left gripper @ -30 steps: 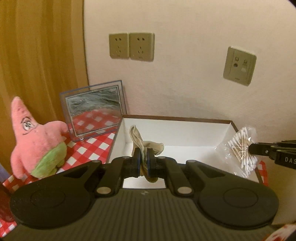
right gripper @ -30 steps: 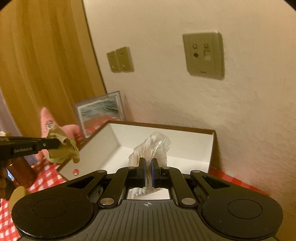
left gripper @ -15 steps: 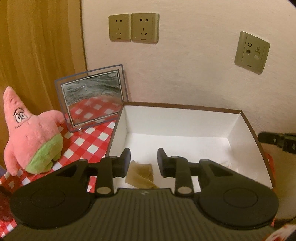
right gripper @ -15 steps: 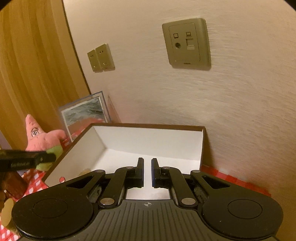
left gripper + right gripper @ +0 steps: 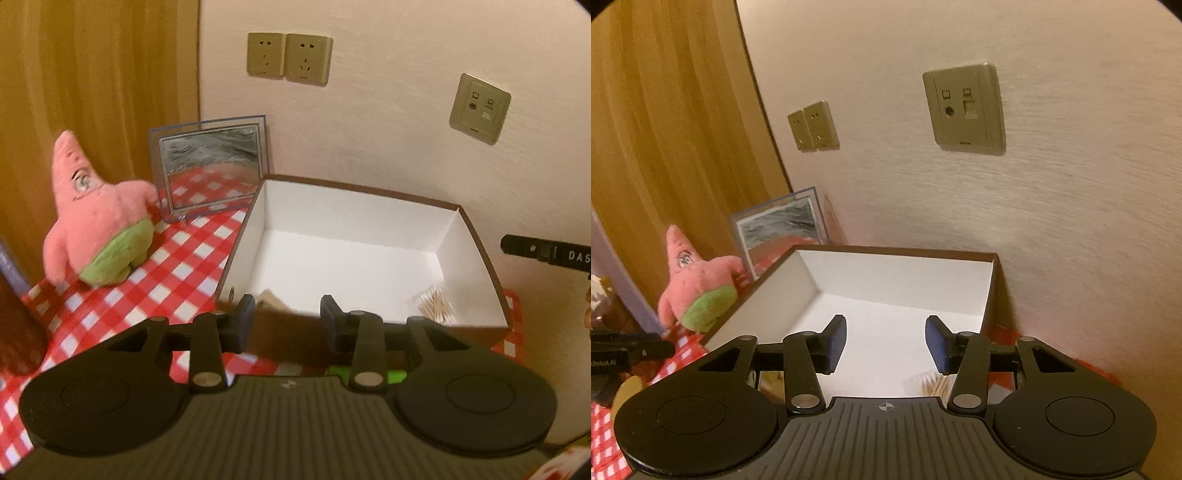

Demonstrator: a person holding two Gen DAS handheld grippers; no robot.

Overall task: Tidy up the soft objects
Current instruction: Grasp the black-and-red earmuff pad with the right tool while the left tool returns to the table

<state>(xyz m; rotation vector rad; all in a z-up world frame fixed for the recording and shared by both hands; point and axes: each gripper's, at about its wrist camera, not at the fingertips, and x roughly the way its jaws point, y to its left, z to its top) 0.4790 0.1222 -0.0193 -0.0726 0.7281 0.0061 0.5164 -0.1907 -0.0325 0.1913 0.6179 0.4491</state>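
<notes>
A brown box with a white inside (image 5: pixel 476 240) (image 5: pixel 809 280) stands against the wall. Inside it a beige cloth (image 5: pixel 273 300) lies at the near left corner and a bag of cotton swabs (image 5: pixel 434 304) (image 5: pixel 934 384) at the near right. My left gripper (image 5: pixel 288 321) is open and empty just before the box's near wall. My right gripper (image 5: pixel 885 341) is open and empty above the box's near right part; its finger also shows at the right of the left wrist view (image 5: pixel 546 253). A pink starfish plush with green shorts (image 5: pixel 96 221) (image 5: pixel 696 280) stands left of the box.
A red-checked cloth (image 5: pixel 173 280) covers the table. A framed mirror (image 5: pixel 210 166) (image 5: pixel 783 225) leans on the wall behind the plush. Wall sockets (image 5: pixel 288 59) sit above. A wooden panel (image 5: pixel 92 74) is at the left. A dark brown object (image 5: pixel 14 332) stands at the near left.
Both grippers opened and dropped their loads into the box: the beige cloth from the left, the swab bag from the right. Both have since pulled back, the right opening wider.
</notes>
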